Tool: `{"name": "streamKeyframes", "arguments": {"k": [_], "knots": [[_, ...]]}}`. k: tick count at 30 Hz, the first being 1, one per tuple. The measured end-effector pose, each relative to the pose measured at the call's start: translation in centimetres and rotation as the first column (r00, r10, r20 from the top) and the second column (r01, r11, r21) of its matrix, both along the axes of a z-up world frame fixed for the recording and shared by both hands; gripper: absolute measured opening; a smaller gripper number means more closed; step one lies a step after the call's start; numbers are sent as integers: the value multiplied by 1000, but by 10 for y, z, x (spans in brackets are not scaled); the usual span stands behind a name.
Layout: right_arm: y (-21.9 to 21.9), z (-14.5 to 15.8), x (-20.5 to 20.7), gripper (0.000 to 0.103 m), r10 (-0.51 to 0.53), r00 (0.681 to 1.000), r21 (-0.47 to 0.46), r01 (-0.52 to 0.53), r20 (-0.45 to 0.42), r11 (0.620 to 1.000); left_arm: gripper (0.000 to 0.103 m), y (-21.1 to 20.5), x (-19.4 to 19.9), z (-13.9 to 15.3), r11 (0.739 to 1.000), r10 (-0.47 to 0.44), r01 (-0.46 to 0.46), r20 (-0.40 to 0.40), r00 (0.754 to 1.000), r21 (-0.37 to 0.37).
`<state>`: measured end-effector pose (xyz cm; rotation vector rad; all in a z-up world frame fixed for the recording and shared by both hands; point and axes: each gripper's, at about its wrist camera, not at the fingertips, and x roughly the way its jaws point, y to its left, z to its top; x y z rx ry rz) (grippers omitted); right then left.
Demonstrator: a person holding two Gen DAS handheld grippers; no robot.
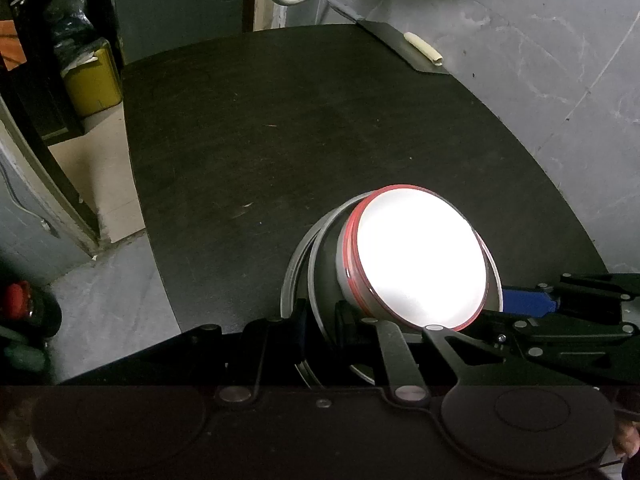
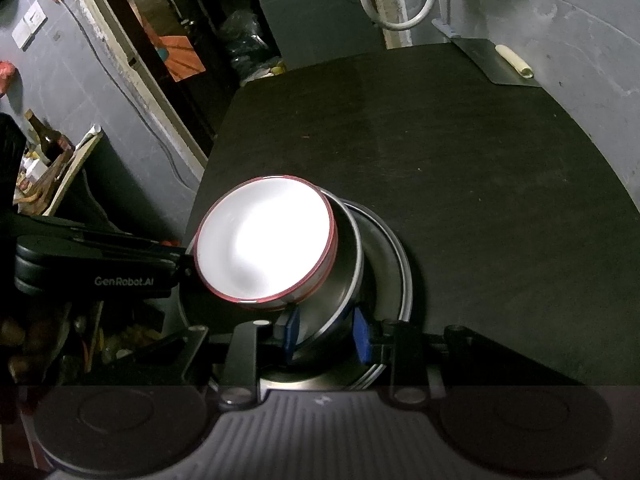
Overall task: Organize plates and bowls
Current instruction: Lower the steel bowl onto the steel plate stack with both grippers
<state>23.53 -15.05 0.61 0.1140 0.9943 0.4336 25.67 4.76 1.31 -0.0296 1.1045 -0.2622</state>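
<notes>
We nest a red-rimmed white bowl (image 2: 266,242) into a steel bowl (image 2: 344,280) stacked on steel plates (image 2: 402,276) at the black table's (image 2: 460,168) near edge, left gripper (image 1: 320,316) clamped on the steel rim, right gripper (image 2: 326,330) straddling it, its grip unclear, and next the white bowl must settle level.

Bare dark table (image 2: 460,168) beyond the stacked bowls (image 2: 280,256); metal sheet (image 2: 496,62) at far corner.
</notes>
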Motion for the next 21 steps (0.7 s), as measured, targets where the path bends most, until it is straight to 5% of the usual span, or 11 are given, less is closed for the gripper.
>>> {"name": "streamKeyframes", "arguments": {"k": [21], "knots": [[0, -1, -5, 50, 8, 1000, 19, -8, 0, 1000, 21, -4, -1, -1, 1000, -3, 3, -2, 1000, 24]]}}
